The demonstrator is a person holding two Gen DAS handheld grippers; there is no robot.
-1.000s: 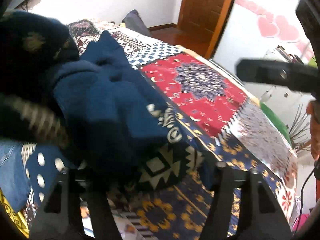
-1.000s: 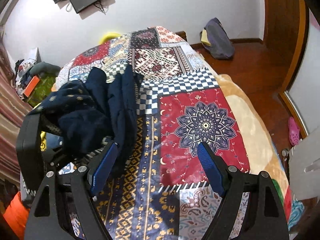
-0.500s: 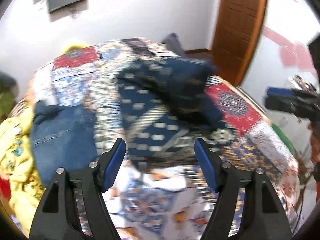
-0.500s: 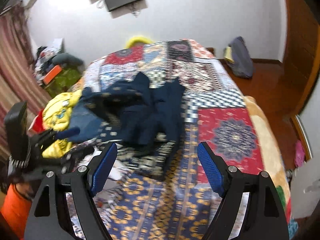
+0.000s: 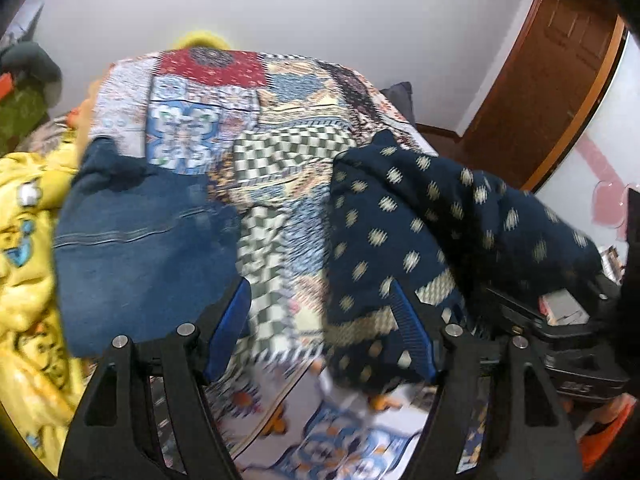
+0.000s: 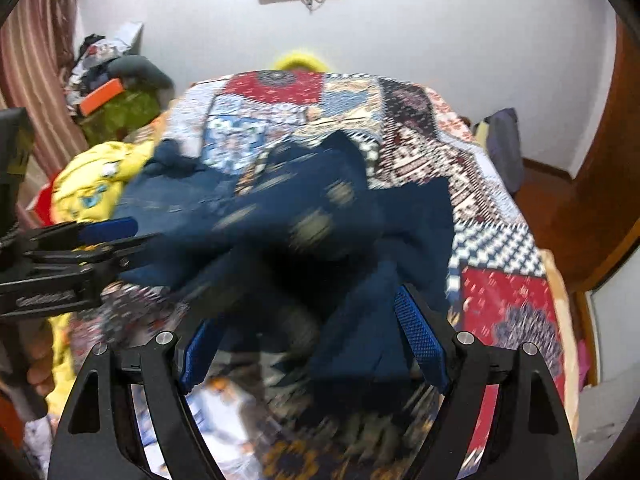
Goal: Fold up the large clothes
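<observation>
while both views are smeared by blur, a dark blue patterned garment (image 5: 420, 232) is seen bunched on the patchwork bedspread (image 5: 276, 160), right of a folded denim piece (image 5: 136, 240) and a yellow garment (image 5: 24, 240). the left gripper (image 5: 320, 332) is held with its fingers (image 5: 230, 328) spread wide, nothing pinched. the right gripper (image 6: 312, 348) is likewise spread wide above the dark cloth; whether its pads touch the fabric cannot be told.

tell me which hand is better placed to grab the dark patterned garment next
Right, probably. The right gripper has the navy patterned garment between its open jaws; the left gripper frames bare quilt, garment only at its right pad.
</observation>
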